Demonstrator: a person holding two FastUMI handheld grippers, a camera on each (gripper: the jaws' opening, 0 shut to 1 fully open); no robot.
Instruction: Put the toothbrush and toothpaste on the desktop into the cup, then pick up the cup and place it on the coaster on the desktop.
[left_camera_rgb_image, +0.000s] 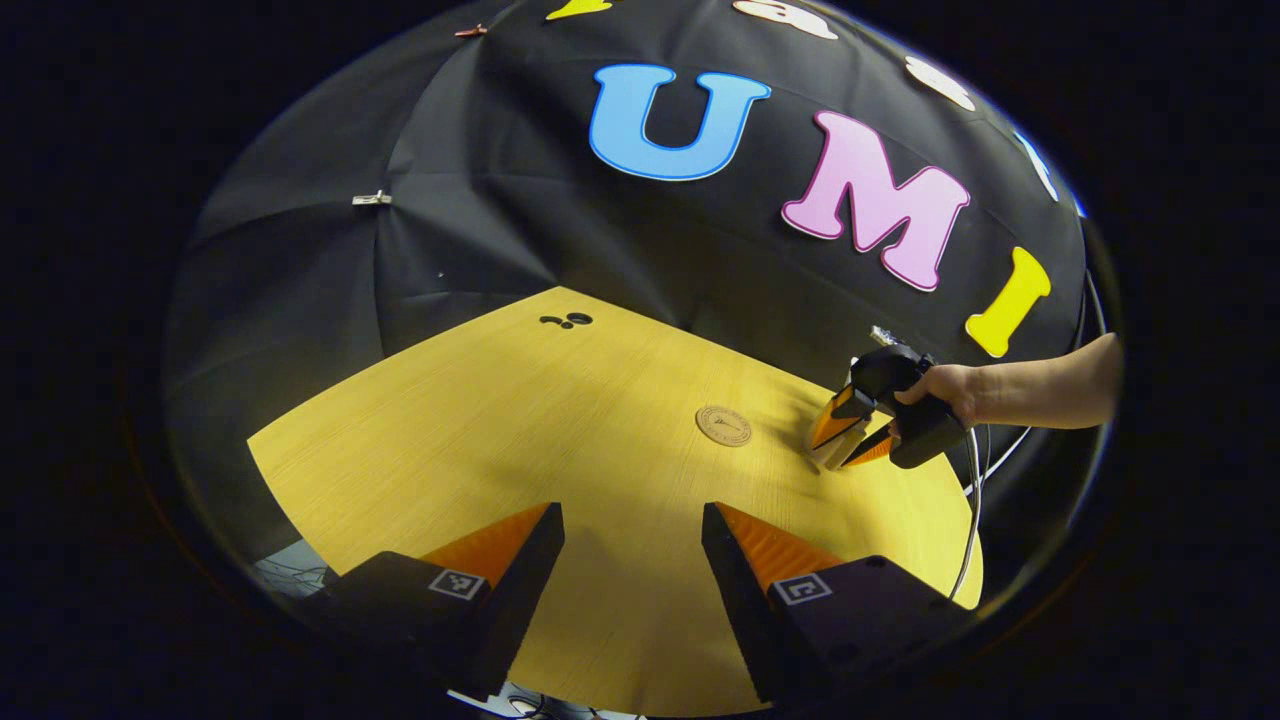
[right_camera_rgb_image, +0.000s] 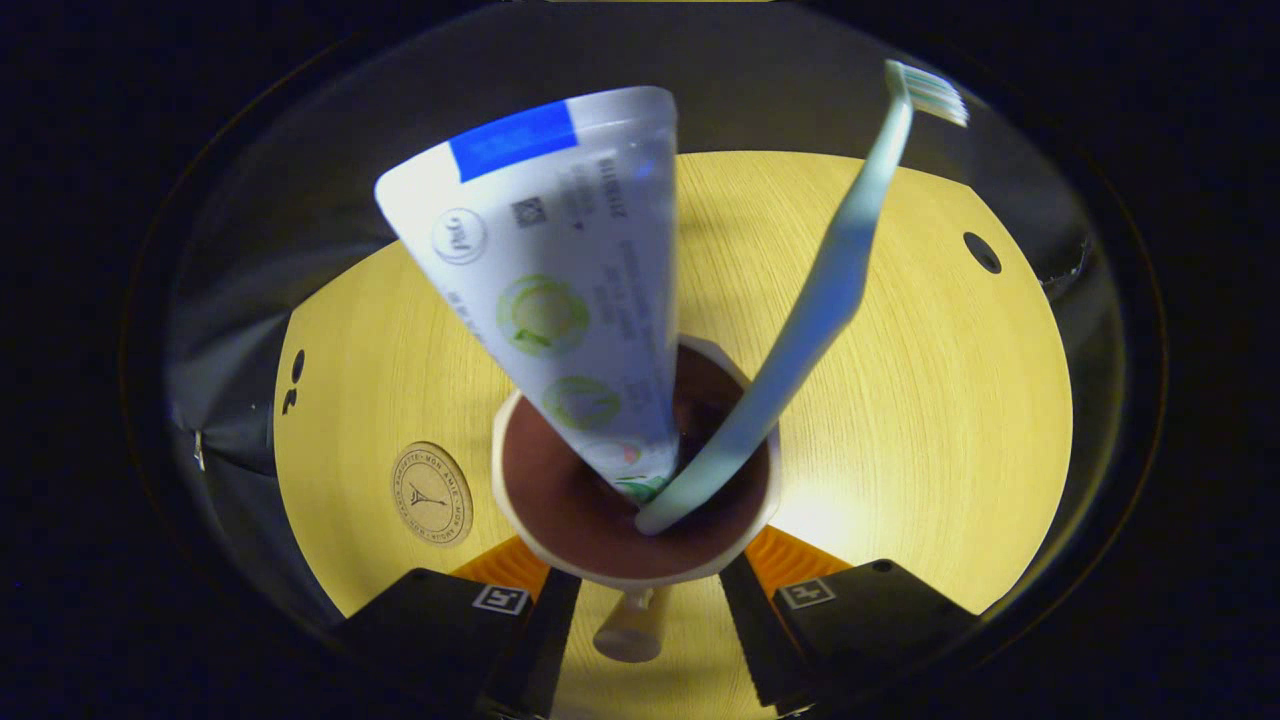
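A: Two things already stand in the cup: the toothpaste, cap end down, and the toothbrush, bristles up, each leaning out over the rim. So what we have left is the carry to the coaster.

B: How are we holding it?

A: In the right gripper view the right hand-held gripper has a finger on either side of the cup just under the rim, and both seem to press on the wall. We judge it clamped on the cup. The left hand-held gripper has its fingers apart with nothing between them, over the near part of the bench.

B: How will the load behave?

A: We judge the cup light and stiff, perhaps smooth-walled, so it may slip if the grip is slack. The tall tube and brush make it top-heavy; a tilt could tip them out. We would keep it upright.

B: And the surroundings?

A: The bench is flat pale wood with a few small dark holes. The coaster is a thin round disc lying flat, left of the cup in the right gripper view. In the left gripper view the person's hand holds the right hand-held gripper at the far right, near the coaster. Black cloth walls the booth.
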